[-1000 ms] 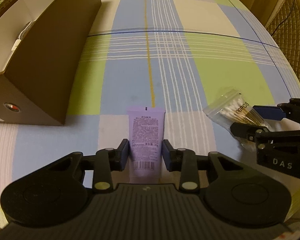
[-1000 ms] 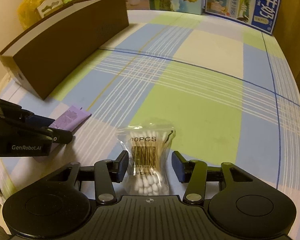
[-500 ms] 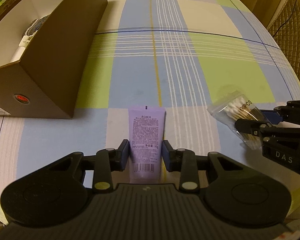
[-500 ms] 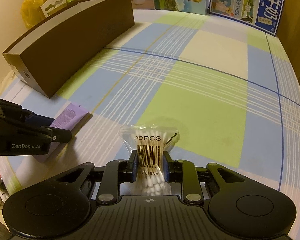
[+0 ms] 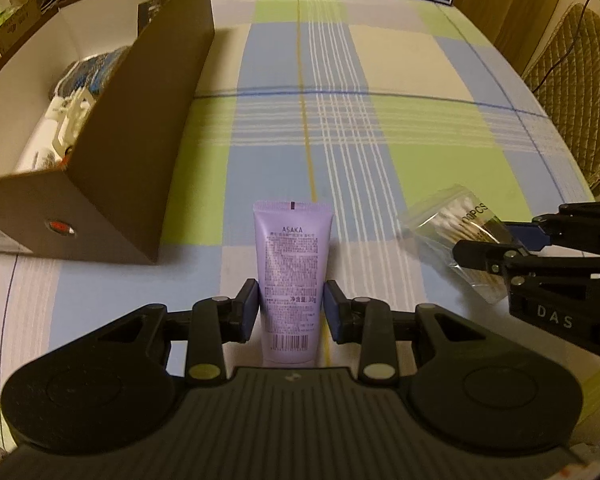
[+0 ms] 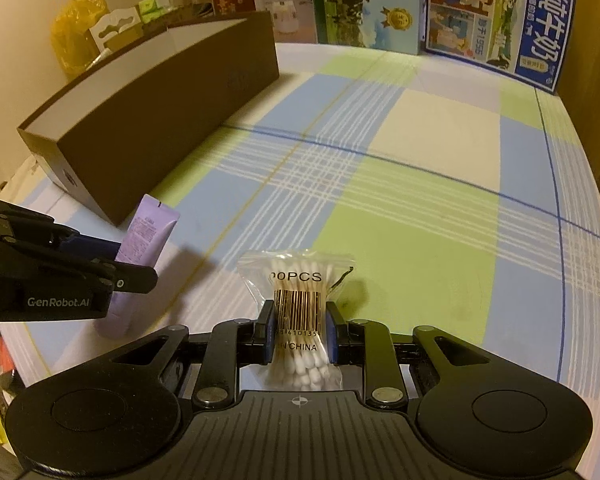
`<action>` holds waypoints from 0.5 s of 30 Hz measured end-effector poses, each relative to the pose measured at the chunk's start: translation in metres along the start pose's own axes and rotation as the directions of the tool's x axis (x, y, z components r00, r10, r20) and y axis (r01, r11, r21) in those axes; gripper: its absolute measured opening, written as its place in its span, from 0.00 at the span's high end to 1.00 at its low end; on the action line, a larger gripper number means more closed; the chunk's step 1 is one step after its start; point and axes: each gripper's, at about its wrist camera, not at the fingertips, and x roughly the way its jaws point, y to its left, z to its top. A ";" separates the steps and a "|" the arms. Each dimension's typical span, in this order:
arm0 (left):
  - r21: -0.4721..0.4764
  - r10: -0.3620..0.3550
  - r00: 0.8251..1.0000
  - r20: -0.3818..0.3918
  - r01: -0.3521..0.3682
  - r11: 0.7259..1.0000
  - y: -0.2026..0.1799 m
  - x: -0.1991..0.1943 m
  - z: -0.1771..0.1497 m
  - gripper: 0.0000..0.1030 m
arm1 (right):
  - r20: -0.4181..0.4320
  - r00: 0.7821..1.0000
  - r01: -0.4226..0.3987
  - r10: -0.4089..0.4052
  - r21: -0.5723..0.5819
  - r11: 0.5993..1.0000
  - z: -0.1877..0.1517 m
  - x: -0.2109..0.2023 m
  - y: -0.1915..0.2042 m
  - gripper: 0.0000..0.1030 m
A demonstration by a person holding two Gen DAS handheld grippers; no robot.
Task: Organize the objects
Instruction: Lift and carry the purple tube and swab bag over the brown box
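Observation:
My left gripper (image 5: 291, 304) is shut on a purple ASAKA tube (image 5: 292, 248), its pads pressing the tube's lower half while the crimped end points away from me. My right gripper (image 6: 299, 328) is shut on a clear bag of cotton swabs (image 6: 300, 276), squeezing it at the barcode label. From the left wrist, the right gripper (image 5: 500, 240) and the bag of cotton swabs (image 5: 448, 220) sit at the right. From the right wrist, the left gripper (image 6: 136, 264) and the purple tube (image 6: 148, 232) sit at the left.
A long brown cardboard box (image 5: 140, 140), open on top and white inside, stands at the left on the checked tablecloth (image 5: 380, 140) with several items in it. Printed cartons (image 6: 496, 16) line the table's far edge. A quilted chair (image 5: 572, 92) stands to the right.
The right gripper's jaws have come together onto the bag of cotton swabs. The left wrist view now takes in more of the box's inside; the tube stays gripped.

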 end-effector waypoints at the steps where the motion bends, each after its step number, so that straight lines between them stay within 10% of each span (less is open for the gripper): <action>1: 0.001 -0.001 1.000 0.004 0.001 1.000 0.000 -0.001 0.001 0.71 | 0.005 1.000 0.000 0.000 0.000 1.000 0.002 -0.001 0.000 0.79; 15: 0.020 -0.027 0.996 0.085 0.025 0.999 0.003 -0.025 0.022 0.72 | 0.087 0.996 -0.006 0.005 0.015 1.000 0.025 -0.017 0.005 0.79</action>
